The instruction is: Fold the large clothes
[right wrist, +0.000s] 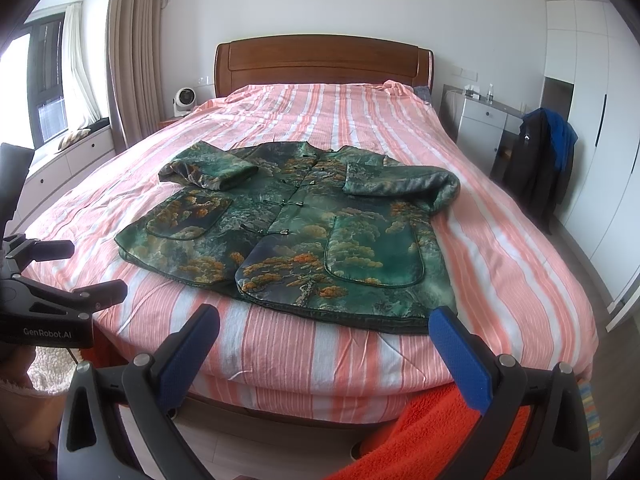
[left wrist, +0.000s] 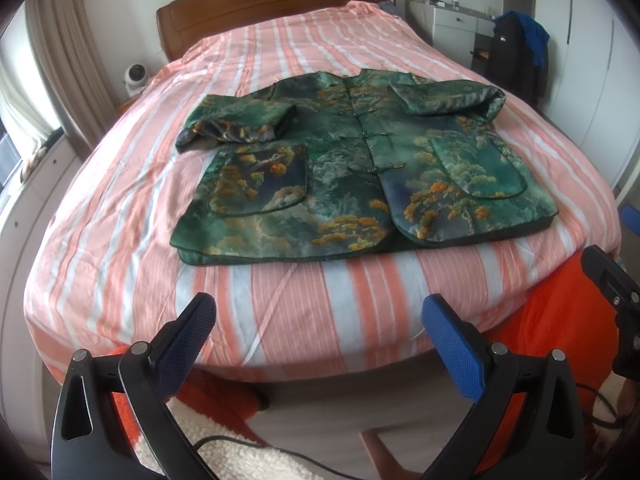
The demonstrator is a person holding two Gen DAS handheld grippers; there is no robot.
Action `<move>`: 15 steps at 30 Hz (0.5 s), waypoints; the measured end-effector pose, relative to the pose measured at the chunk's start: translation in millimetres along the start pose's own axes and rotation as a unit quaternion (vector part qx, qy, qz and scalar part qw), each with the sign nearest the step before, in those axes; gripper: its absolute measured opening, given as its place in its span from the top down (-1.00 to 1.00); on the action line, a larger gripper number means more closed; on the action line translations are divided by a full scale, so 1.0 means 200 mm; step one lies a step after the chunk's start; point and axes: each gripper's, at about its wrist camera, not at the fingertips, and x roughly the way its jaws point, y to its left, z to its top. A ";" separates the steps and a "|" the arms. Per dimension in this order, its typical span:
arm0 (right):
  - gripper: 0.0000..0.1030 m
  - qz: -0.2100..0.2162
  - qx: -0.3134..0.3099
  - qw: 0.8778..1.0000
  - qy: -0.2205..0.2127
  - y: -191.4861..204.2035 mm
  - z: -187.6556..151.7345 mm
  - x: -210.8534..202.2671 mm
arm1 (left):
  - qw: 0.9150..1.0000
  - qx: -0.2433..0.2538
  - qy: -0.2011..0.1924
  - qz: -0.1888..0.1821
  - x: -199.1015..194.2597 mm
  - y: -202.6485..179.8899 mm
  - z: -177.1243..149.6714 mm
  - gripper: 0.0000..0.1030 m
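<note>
Green brocade fills the middle of the left wrist view: a padded jacket [left wrist: 360,164] lies front-up on the striped bed [left wrist: 280,312], both sleeves already folded inward. The left hand-held gripper [left wrist: 320,332] hangs at the lower edge, jaws wide apart, holding nothing.

From the right wrist view, the right hand-held gripper [right wrist: 324,344] is likewise spread and empty, just short of the hem. I'd judge the next move is pinching both hem corners and folding toward the collar.

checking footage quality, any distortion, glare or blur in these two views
Left wrist view: heavy fisheye bend, bed edge bulges, window blown out at left. Right wrist view: same bend, window glare; jacket sharp, corners dark.
</note>
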 end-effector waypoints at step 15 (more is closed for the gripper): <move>-0.99 -0.001 0.000 1.000 0.000 0.00 0.00 0.00 | 1.000 -0.001 -0.001 -0.004 -0.01 -0.01 0.00 -0.99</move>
